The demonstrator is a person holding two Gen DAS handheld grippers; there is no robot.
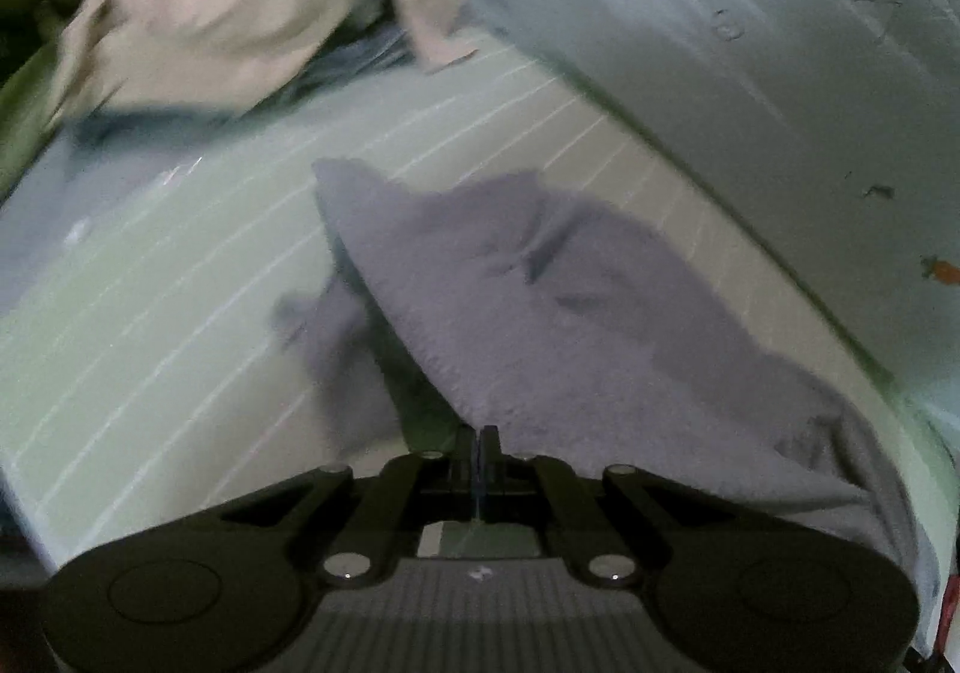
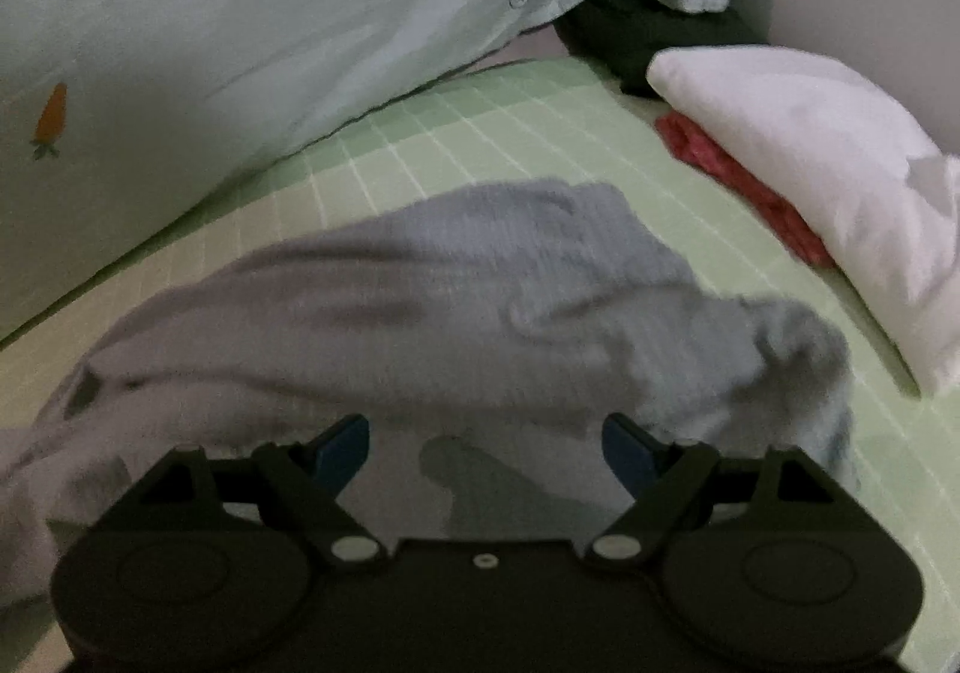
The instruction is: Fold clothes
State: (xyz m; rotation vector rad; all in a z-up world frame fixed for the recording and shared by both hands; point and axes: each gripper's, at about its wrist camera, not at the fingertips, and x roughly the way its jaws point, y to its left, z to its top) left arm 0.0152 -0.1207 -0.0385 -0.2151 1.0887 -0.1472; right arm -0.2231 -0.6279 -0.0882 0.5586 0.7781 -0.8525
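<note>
Grey fabric fills the near ground of both views: a crumpled grey garment [image 1: 540,301] lies on the green gridded mat [image 1: 150,325], and everything else is placed from it. In the left wrist view the left gripper [image 1: 480,442] has its jaws pressed together right at the garment's near edge; whether cloth is pinched between them cannot be told, though the fabric rises like a ridge from that spot. In the right wrist view the right gripper [image 2: 486,448] stands with its blue-padded fingers [image 2: 342,451] spread wide over the garment's near edge, nothing gripped between them. Beyond the garment, touching the mat's far side, hangs a pale green shirt [image 2: 240,43] with a small carrot motif [image 2: 51,118]. To the garment's right a folded white cloth [image 2: 810,181] rests atop a red one [image 2: 738,187], with a dark item [image 2: 630,37] behind. Farther to its left, beige clothing [image 1: 198,7] lies heaped, blurred.
</note>
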